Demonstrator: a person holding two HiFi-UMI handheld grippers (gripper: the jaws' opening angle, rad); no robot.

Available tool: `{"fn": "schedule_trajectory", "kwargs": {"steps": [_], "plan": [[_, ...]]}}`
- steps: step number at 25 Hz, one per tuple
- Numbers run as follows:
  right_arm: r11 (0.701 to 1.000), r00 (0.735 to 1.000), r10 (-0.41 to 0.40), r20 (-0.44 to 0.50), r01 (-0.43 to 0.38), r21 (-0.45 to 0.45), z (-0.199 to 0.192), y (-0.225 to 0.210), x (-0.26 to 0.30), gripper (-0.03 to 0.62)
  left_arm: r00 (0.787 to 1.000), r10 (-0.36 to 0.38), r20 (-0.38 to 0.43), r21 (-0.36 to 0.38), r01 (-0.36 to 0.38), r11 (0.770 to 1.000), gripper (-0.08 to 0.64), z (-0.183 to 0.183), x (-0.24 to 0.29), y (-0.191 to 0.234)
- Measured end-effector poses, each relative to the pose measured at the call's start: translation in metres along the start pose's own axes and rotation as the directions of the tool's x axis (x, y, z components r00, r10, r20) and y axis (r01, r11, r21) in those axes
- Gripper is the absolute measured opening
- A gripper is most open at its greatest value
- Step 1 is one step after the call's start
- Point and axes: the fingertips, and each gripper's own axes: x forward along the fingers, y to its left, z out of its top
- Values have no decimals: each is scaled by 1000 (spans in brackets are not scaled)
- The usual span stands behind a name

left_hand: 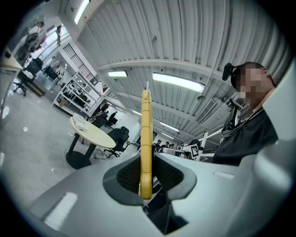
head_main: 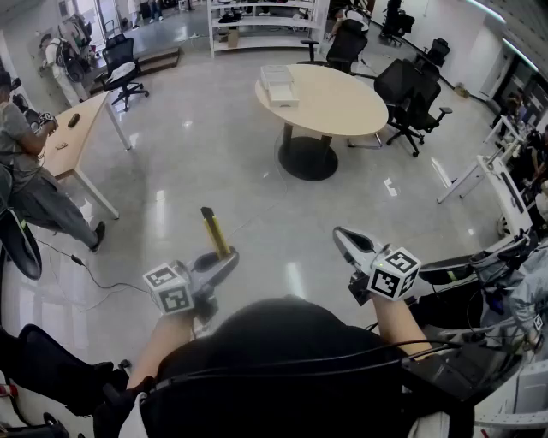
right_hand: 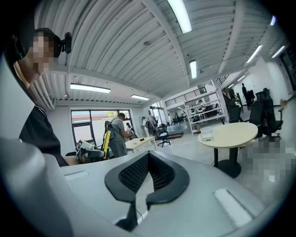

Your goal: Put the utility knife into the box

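Observation:
My left gripper (head_main: pixel 224 257) is shut on a yellow utility knife (head_main: pixel 213 230), held out over the grey floor. In the left gripper view the knife (left_hand: pixel 146 134) stands on edge between the black pads (left_hand: pixel 127 175), and its tip pokes well past the jaws. My right gripper (head_main: pixel 344 239) is beside it to the right, shut with nothing between its pads (right_hand: pixel 134 173). White boxes (head_main: pixel 278 85) sit on the near left part of a round beige table (head_main: pixel 338 107) a few steps ahead. The boxes (right_hand: pixel 206 134) also show in the right gripper view.
Black office chairs (head_main: pixel 413 98) ring the round table's right and far side. A wooden desk (head_main: pixel 79 137) stands at the left with a person (head_main: pixel 26 167) next to it. White shelving (head_main: pixel 265 26) lines the back. A cable (head_main: pixel 81 261) trails over the floor at the left.

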Motion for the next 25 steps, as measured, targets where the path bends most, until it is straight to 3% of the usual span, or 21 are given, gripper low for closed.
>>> {"fn": "schedule_trajectory", "kwargs": {"steps": [14,22,25], "plan": [[1000,1000,4,10,-4,6,6,-3,-2,14,999,-33,11,-11,33,999,67,-6,5,6],[999,999,-19,27,19,28,0,-31,-15,14,999,-32,-28,-22,31,999,67,-12,35,9],[998,999,-26,40,24,49,8,-69,-34,14,998,-42,-46,-19,41,999,67,-14,76,3]]}}
